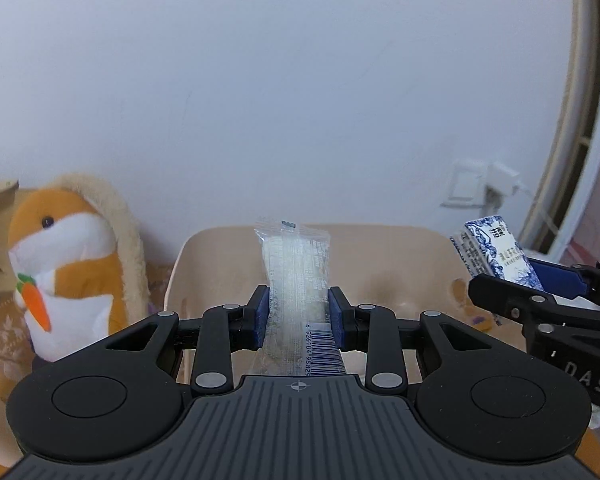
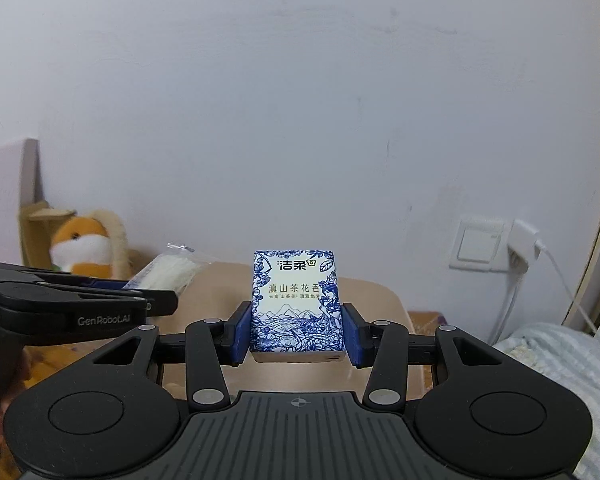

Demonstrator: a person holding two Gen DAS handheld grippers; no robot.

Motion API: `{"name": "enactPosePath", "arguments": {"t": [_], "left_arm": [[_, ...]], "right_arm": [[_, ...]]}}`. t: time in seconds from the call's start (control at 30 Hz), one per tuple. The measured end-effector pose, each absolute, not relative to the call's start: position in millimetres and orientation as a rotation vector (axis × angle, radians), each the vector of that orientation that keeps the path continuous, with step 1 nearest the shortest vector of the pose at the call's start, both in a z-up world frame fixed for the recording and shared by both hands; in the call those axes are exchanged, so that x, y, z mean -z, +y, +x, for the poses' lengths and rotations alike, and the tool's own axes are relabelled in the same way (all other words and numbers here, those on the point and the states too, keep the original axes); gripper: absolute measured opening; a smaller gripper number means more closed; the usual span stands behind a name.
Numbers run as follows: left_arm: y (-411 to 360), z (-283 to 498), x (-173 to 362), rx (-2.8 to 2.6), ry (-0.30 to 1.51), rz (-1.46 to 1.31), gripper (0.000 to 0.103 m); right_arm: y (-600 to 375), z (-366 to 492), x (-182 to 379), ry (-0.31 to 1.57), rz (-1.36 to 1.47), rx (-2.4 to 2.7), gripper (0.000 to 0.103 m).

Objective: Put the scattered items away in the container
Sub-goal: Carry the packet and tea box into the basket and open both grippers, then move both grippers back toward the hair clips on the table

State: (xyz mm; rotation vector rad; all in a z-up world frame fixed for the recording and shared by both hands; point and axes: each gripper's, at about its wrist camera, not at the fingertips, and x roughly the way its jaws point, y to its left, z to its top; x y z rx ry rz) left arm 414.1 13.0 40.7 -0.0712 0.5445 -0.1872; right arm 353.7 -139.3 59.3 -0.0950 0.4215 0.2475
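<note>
Above the beige container (image 1: 380, 264), the left tongs (image 1: 299, 320) are closed on a clear-wrapped snack packet (image 1: 296, 276), their blue pads (image 1: 262, 320) pressed to either side of it just above the barcode at its lower end. The packet stands roughly upright between the pads, with its crimped top edge rising past the container's far rim. In the left wrist view, the right tongs (image 1: 540, 284) reach in from the right edge, and the blue-and-white tissue pack (image 1: 496, 252) they carry tilts over the container's right side. From the right wrist view, the right tongs (image 2: 297, 330) are closed on that tissue pack (image 2: 296, 304), one blue pad against each of its narrow sides, its printed face turned to the camera with blue floral patterns and Chinese lettering. The container (image 2: 380, 304) lies below and behind the pack. The left tongs (image 2: 100, 288) enter this view from the left, with the snack packet (image 2: 172, 272) showing beyond them. An orange and white plush toy (image 1: 60, 264) holding a small carrot sits just left of the container, against a pale wall (image 1: 300, 80). A white wall switch (image 2: 480, 246) with a plugged-in charger (image 2: 522, 240) beside it is fixed to the wall on the right, and a light striped blanket (image 2: 560, 368) lies at the lower right.
</note>
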Motion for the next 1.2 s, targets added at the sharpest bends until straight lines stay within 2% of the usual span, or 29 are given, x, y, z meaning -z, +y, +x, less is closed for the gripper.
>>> {"name": "enactPosePath", "arguments": {"t": [0.5, 0.57, 0.63, 0.77, 0.9, 1.13, 1.2], "left_arm": [[-15.1, 441.0, -0.8, 0.169, 0.748, 0.028, 0.034], [-21.0, 437.8, -2.2, 0.172, 0.746, 0.056, 0.051], [-25.1, 432.7, -6.5, 0.161, 0.728, 0.078, 0.063], [-24.2, 419.0, -22.2, 0.163, 0.698, 0.083, 0.074], [-25.0, 392.5, -37.1, 0.166, 0.652, 0.112, 0.079], [-32.2, 318.7, -49.8, 0.194, 0.551, 0.211, 0.084], [-34.4, 301.5, -48.8, 0.195, 0.535, 0.242, 0.085]], "right_arm": [[-130.6, 397.8, -13.7, 0.624, -0.123, -0.203, 0.044], [-131.4, 394.7, -12.7, 0.632, -0.128, -0.207, 0.052], [-131.8, 389.8, -13.3, 0.626, -0.139, -0.201, 0.053], [-145.3, 387.2, -18.9, 0.61, -0.118, -0.195, 0.058], [-157.3, 369.5, -33.8, 0.574, -0.095, -0.188, 0.069], [-166.0, 319.8, -57.3, 0.488, -0.092, -0.19, 0.079], [-167.9, 300.6, -62.3, 0.461, -0.091, -0.197, 0.089]]}}
